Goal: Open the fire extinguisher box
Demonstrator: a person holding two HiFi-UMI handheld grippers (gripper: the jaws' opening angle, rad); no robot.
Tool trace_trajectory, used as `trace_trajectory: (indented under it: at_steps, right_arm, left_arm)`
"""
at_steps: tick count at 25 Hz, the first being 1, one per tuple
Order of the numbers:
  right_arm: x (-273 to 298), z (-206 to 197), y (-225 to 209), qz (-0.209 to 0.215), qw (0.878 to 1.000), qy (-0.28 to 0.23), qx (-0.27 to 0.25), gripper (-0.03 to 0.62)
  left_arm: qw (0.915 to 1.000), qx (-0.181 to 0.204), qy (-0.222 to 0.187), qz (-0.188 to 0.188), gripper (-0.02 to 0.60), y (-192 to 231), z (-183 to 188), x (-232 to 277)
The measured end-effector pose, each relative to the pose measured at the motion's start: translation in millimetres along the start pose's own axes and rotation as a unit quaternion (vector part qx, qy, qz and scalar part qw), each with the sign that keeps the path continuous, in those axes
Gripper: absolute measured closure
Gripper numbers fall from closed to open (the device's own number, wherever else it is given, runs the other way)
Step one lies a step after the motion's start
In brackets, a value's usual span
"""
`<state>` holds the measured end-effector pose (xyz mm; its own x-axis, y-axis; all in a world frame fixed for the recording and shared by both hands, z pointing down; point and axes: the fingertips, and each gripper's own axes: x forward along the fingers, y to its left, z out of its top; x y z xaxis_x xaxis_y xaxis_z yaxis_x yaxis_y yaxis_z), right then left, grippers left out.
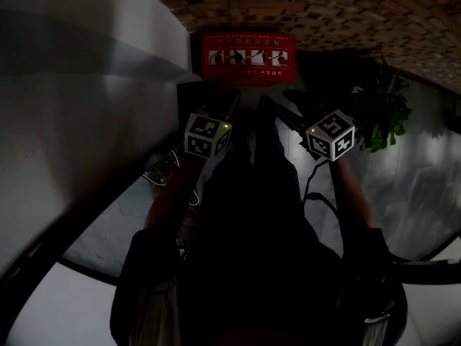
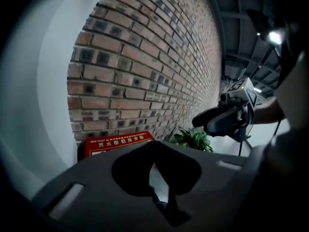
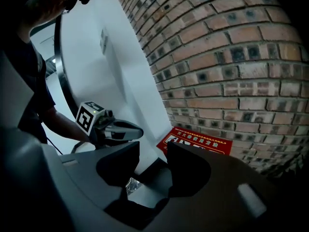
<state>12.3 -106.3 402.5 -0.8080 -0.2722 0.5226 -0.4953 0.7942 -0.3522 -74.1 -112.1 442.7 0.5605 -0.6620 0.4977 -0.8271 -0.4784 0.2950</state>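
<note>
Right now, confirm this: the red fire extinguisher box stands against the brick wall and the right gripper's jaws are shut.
One thing is wrong: the right gripper is open, its jaws standing apart, as the right gripper view shows. The red fire extinguisher box does stand against the brick wall.

1. Red box point(image 1: 247, 56): I log four white pictograms, with lines of small print above and below, too blurred for me to read.
2. Left cube point(image 1: 207, 135), right cube point(image 1: 330, 135): black-and-white square markers.
</note>
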Motion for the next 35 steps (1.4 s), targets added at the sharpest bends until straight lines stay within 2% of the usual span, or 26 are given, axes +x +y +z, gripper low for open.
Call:
trace_trajectory:
  at_steps: [5, 9, 14, 17, 22, 25, 29, 35]
  right_arm:
    - [16, -32, -60, -0.018, 0.997, 0.017, 0.069, 0.396]
    - [26, -60, -114, -0.059, 0.993, 0.036, 0.093, 0.391]
    - [47, -101, -154, -0.08, 0.988, 0.064, 0.112, 0.361]
    - [53, -124, -169, -0.087, 0.984, 0.076, 0.139, 0.359]
    - [73, -164, -169, -0.052, 0.969, 0.09, 0.224, 0.346]
    - [87, -192, -166, -0.047, 0.961, 0.109, 0.25, 0.345]
    - [109, -202, -167, -0.049, 0.952, 0.096, 0.287, 0.342]
    - [137, -187, -173, -0.041, 0.933, 0.032, 0.356, 0.332]
  left_arm:
    - [0.998, -0.019, 0.059, 0.012, 0.581, 10, -50, 44]
    - [0.9937, -0.039, 0.101, 0.03, 0.581, 20, -90, 80]
    - [0.9892, -0.059, 0.13, 0.032, 0.581, 28, -118, 122]
    - [0.9874, -0.06, 0.144, 0.029, 0.581, 29, -130, 142]
    - [0.9836, -0.037, 0.175, 0.019, 0.581, 33, -159, 160]
    - [0.9782, -0.046, 0.201, 0.026, 0.581, 40, -181, 167]
    - [0.9759, -0.085, 0.197, 0.037, 0.581, 48, -198, 179]
    - [0.9792, -0.098, 0.163, 0.07, 0.581, 73, -193, 192]
